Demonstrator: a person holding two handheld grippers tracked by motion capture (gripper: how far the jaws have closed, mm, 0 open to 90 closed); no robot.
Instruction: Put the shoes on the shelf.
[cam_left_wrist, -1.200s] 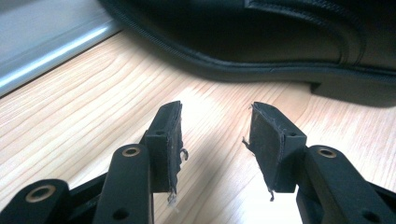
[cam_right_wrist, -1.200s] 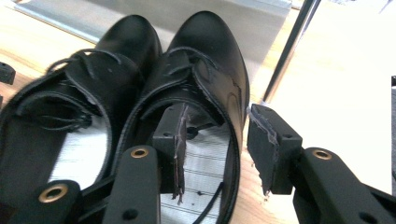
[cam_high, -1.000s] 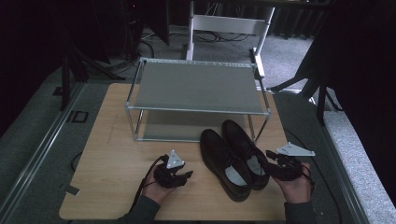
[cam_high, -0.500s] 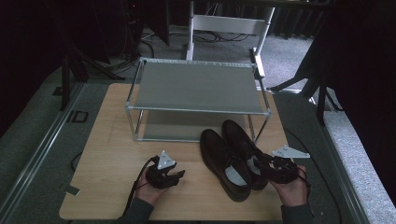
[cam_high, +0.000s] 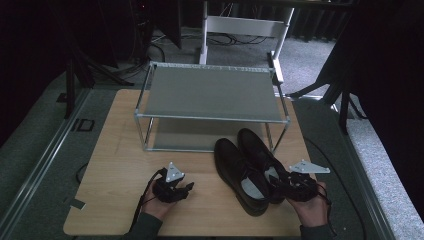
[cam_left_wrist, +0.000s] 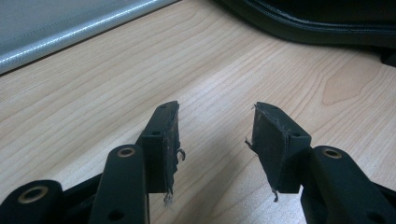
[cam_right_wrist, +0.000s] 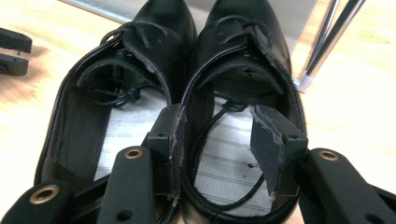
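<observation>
Your right gripper (cam_high: 285, 186) hangs with its jaws spread over the heel opening of the right-hand shoe (cam_right_wrist: 243, 112), one jaw inside the collar toward the neighbouring shoe and the other over the insole, closed on nothing yet; your left gripper (cam_high: 182, 189) rests low over bare wood with its jaws apart and empty, a little way left of the pair. Both black leather lace-up shoes (cam_high: 252, 167) lie side by side on the wooden table (cam_high: 117, 160), toes pointing toward the two-tier metal shoe rack (cam_high: 210, 95), heels toward you. Expect each shoe to be moderately heavy for the jaws, with a stiff sole and heel counter but soft, yielding uppers and smooth leather that may slip. The firmest hold looks to be the back or side of the collar, pinched through the wall; the tongue and loose laces (cam_right_wrist: 219, 154) would give and let the shoe swing toe-down. Mind that the two shoes touch along their inner sides, so lifting one could drag its neighbour. Ahead, the rack's front corner post (cam_right_wrist: 322, 46) stands just beside the right shoe's toe, and the upper shelf overhangs the lower one, so a lifted toe could knock either.
</observation>
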